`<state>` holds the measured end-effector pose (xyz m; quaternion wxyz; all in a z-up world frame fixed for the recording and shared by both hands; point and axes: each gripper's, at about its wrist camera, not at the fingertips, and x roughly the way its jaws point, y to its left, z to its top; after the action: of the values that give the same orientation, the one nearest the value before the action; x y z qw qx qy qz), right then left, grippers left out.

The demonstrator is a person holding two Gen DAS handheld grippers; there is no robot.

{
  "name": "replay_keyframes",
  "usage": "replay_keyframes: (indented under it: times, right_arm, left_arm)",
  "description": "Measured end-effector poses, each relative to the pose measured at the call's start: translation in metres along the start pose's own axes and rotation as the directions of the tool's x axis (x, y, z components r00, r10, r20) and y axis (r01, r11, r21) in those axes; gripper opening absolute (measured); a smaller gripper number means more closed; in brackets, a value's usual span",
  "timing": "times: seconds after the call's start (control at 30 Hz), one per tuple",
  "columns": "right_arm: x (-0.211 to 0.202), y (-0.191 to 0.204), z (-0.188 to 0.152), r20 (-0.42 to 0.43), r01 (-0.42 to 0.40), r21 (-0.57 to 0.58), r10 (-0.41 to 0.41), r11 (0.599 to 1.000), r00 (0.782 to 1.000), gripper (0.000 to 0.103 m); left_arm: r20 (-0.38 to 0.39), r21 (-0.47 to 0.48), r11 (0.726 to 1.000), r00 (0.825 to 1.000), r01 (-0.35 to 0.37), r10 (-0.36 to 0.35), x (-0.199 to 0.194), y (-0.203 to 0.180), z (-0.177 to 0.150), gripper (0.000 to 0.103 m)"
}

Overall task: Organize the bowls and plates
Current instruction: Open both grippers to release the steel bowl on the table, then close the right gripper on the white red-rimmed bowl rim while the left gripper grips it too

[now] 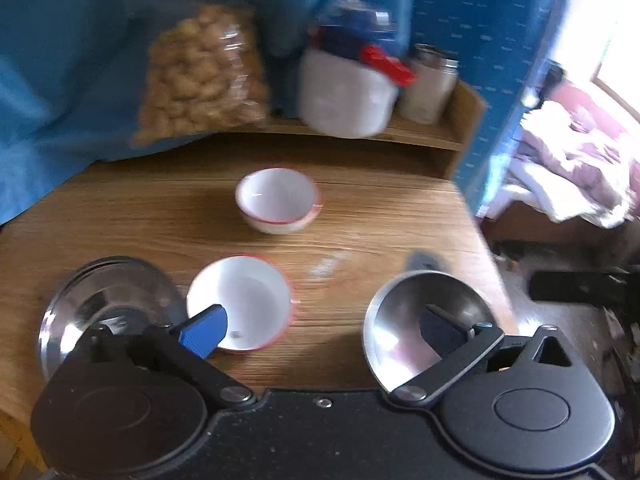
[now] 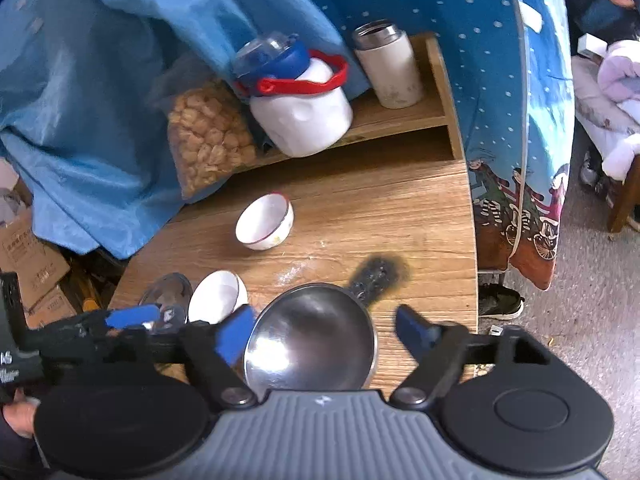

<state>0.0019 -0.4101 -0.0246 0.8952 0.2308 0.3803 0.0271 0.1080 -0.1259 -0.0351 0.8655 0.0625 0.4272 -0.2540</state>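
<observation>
Both claws hover low over the near edge of the wooden surface, and both are released, holding nothing. The right claw has its jaws spread wide on either side of a steel bowl, which sits just below it and close to the front; this looks like the preparation for a grasp of the bowl, though the fingers are not yet touching its rim as far as I can tell. The left claw is also spread, with a white bowl with red rim just ahead of its left finger and a steel plate further to the left of it, beside the white bowl. Its right finger reaches over the same steel bowl. A second white bowl stands further ahead, well apart from the others. I judge that the dishes are not yet stacked, so the sorting is at an early stage. Beyond, on a shelf, a jar, a flask and a bag of snacks are out of the way.
</observation>
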Motion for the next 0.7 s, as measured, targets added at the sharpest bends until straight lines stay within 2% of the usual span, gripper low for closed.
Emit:
replay_keyframes:
  times: [0.1, 0.3, 0.43, 0.7]
  right_arm:
    - [0.005, 0.011, 0.0, 0.001, 0.011, -0.028, -0.011, 1.0, 1.0, 0.103]
    - [0.008, 0.026, 0.0, 0.05, 0.033, -0.079, -0.029, 0.996, 0.998, 0.103]
    - [0.013, 0.035, -0.001, 0.053, 0.036, -0.108, -0.03, 0.994, 0.998, 0.103]
    - [0.03, 0.054, -0.004, 0.032, 0.04, -0.103, -0.037, 0.994, 0.999, 0.103]
  left_arm:
    - [0.004, -0.042, 0.997, 0.998, -0.069, 0.069, 0.005, 0.014, 0.003, 0.102]
    - [0.045, -0.057, 0.987, 0.987, -0.15, 0.152, 0.0, 0.04, 0.008, 0.102]
    - [0.036, -0.04, 0.984, 0.984, -0.175, 0.176, 0.002, 0.054, 0.013, 0.102]
    - [0.012, 0.009, 0.986, 0.986, -0.169, 0.169, 0.012, 0.077, 0.024, 0.102]
